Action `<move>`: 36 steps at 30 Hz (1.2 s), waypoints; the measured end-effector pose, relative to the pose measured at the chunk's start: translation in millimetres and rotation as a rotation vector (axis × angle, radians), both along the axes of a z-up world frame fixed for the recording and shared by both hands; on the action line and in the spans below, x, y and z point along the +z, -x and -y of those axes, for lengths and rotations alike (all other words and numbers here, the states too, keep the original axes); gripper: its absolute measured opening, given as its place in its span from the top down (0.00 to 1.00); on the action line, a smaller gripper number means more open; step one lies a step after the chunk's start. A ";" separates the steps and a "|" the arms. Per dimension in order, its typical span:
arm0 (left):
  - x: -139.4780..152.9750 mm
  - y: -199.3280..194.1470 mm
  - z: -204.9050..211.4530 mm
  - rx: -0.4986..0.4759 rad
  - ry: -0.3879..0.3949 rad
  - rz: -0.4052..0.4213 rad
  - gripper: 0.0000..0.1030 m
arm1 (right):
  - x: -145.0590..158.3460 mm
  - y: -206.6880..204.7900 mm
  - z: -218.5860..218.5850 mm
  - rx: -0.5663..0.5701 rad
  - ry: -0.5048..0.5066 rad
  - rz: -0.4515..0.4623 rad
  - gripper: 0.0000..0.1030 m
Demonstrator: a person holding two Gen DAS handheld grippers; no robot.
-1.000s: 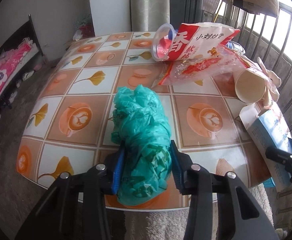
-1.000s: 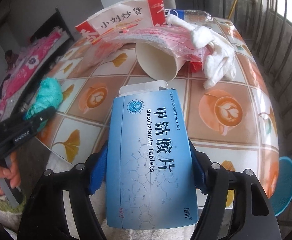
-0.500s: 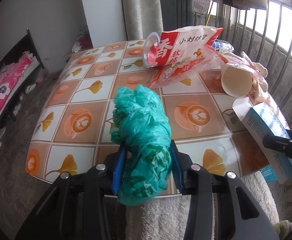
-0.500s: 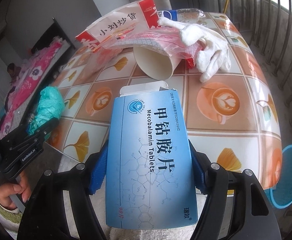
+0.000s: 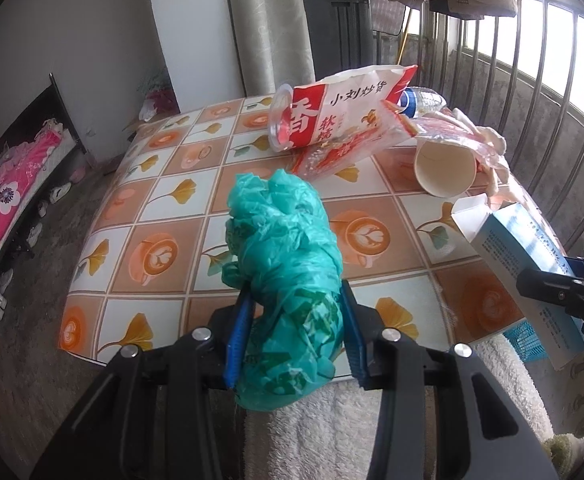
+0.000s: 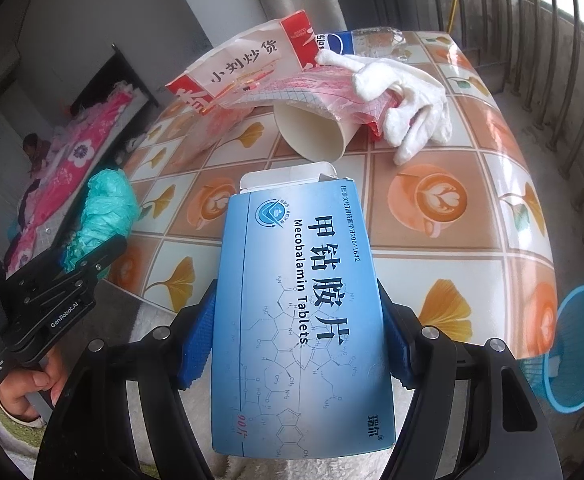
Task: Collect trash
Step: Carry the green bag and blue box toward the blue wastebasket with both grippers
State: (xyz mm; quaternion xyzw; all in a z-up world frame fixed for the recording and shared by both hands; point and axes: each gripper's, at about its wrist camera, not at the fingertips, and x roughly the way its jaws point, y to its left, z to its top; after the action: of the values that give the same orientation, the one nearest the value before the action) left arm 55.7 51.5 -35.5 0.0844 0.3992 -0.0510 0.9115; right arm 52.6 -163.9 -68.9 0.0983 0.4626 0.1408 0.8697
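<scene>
I am clamping my left gripper [image 5: 292,336] on a crumpled green plastic bag [image 5: 283,264], its blue pads pressed into both sides of the bundle, and my right gripper [image 6: 296,336] is pinching a blue medicine box [image 6: 300,300] across its width, the open flap pointing away from me. Over the last second I have been drawing both hands back and up: the table [image 5: 163,184] is sitting lower and farther off in both views, so the bag and the box are now hanging off the near edge instead of over the tiles. That suggests to me both pickups are done and the carry is under way. A blue basket [image 6: 576,344] is standing on the floor just past the table's right corner, and I judge it the likely place for both pieces. Farther out, more trash is still lying on the tablecloth: a tipped paper cup [image 6: 312,136], a white glove [image 6: 404,92] touching it, a red-and-white snack bag [image 5: 344,112] and a clear bottle [image 6: 372,40] behind them.
</scene>
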 end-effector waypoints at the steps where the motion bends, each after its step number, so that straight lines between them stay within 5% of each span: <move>1: 1.6 1.5 2.0 -0.003 -0.001 0.003 0.61 | 0.9 1.7 1.2 -0.001 -0.003 0.001 0.35; 23: 38.0 32.3 79.5 -0.188 -0.023 0.086 0.61 | 31.5 65.4 94.6 -0.201 -0.120 0.088 0.35; 31: 52.6 29.5 150.9 -0.391 0.056 0.072 0.61 | 46.0 102.6 176.4 -0.430 -0.143 0.158 0.35; 36: 52.3 18.0 212.0 -0.560 0.185 -0.039 0.61 | 41.3 142.7 248.5 -0.666 -0.222 0.182 0.35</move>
State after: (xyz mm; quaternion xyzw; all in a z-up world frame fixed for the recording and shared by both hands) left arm 37.8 -160.4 16.8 0.1071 0.3716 -0.3383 0.8579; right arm -90.1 -412.3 -27.6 0.3244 0.3079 -0.0925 0.8896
